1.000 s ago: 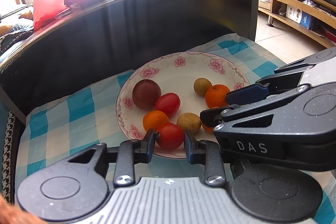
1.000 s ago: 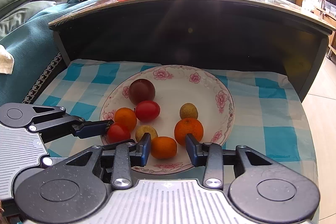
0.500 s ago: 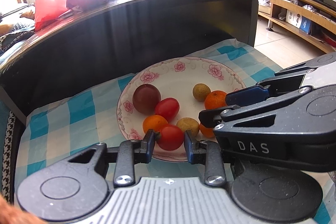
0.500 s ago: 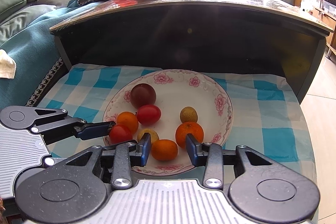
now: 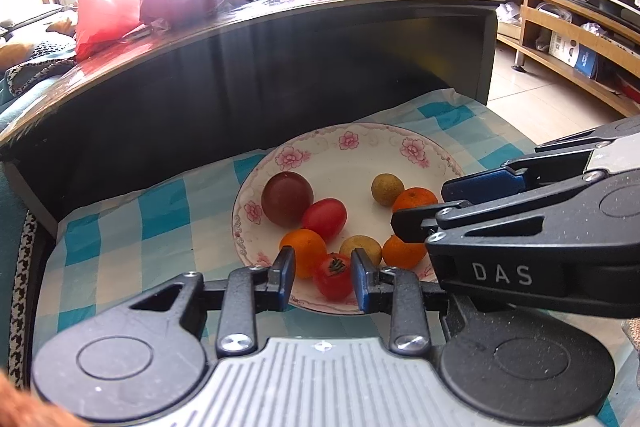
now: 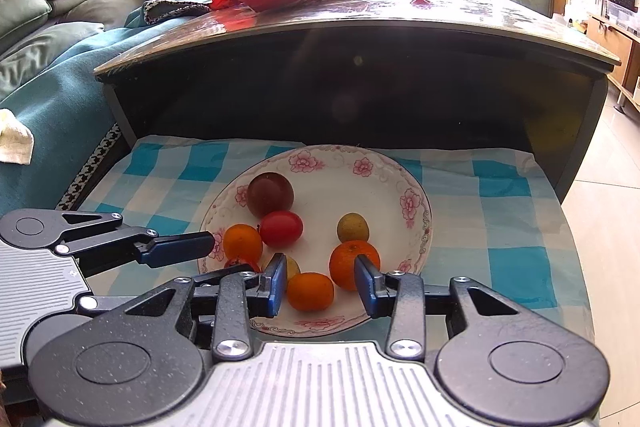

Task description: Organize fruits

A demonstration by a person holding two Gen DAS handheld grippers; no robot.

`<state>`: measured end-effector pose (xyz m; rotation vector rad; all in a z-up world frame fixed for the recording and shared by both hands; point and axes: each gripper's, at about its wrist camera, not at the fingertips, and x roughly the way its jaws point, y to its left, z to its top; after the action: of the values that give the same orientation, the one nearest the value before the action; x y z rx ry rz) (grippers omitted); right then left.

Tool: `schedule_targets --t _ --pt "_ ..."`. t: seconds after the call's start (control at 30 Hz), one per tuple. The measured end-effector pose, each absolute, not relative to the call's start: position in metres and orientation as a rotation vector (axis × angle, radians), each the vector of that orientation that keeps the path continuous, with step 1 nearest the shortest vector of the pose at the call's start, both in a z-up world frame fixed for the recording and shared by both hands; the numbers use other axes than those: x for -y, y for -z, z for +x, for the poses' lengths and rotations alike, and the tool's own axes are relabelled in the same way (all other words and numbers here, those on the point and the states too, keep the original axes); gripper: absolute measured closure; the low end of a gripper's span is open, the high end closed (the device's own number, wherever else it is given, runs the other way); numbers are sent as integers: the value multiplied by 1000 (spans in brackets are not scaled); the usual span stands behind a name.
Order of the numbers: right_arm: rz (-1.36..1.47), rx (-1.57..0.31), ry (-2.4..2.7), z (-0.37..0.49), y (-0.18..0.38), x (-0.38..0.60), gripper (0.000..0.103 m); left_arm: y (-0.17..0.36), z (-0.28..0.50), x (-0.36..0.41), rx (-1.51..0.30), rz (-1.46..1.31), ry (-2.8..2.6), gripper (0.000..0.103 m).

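Left gripper (image 5: pixel 322 275): jaws part open, straddling the small red tomato (image 5: pixel 334 277); the right pad looks to touch its skin, the left pad has a small gap, so not clamped as far as I can tell.
Small red tomato: round, glossy, green stem scar facing up; sits at the plate's (image 5: pixel 362 163) near rim, directly between the left gripper's fingers, no long axis to speak of.
Neighbours on the left: an orange citrus (image 5: pixel 303 251) touches the tomato behind the left finger; a dull yellow-green fruit (image 5: pixel 361 247) sits just behind the right finger.
Plate: white glazed china with pink flowers, on a blue-and-white check cloth (image 5: pixel 160 211).
Further fruit: a dark purple plum (image 6: pixel 270 194), smooth and round, with an oval red tomato (image 6: pixel 281 228) touching it.
Right gripper (image 6: pixel 322 285): jaws wide open, holding nothing; a small orange (image 6: pixel 310 291) lies between the fingers, nearer the left pad, and a larger pebbly orange (image 6: pixel 352 269) rests against the right finger.
Nearer hand: each gripper has its own fruit in line; a straight squeeze seems all that remains.
Risk: smooth round skins may roll or squirt out under pressure.
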<state>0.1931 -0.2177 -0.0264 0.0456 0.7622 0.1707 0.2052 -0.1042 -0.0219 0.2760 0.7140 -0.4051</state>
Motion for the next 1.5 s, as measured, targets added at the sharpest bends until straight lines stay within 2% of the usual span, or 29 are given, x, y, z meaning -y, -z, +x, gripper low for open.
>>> schedule_targets --t 0.33,0.47,0.83,1.03,1.3,1.5 --pt "53 -749 -154 188 22 221 69 16 201 101 -708 263 394 63" --pt "57 -746 -145 186 20 224 69 14 201 99 -707 248 388 59" --pt "61 -757 -119 180 22 231 68 10 197 94 -705 225 372 57" --pt "65 -761 -99 171 21 233 64 6 189 93 -695 234 338 50" --pt "76 -777 -74 154 21 233 64 2 172 96 -672 271 274 25" --pt "87 -773 -64 142 16 233 63 -1 160 90 -664 249 253 16"
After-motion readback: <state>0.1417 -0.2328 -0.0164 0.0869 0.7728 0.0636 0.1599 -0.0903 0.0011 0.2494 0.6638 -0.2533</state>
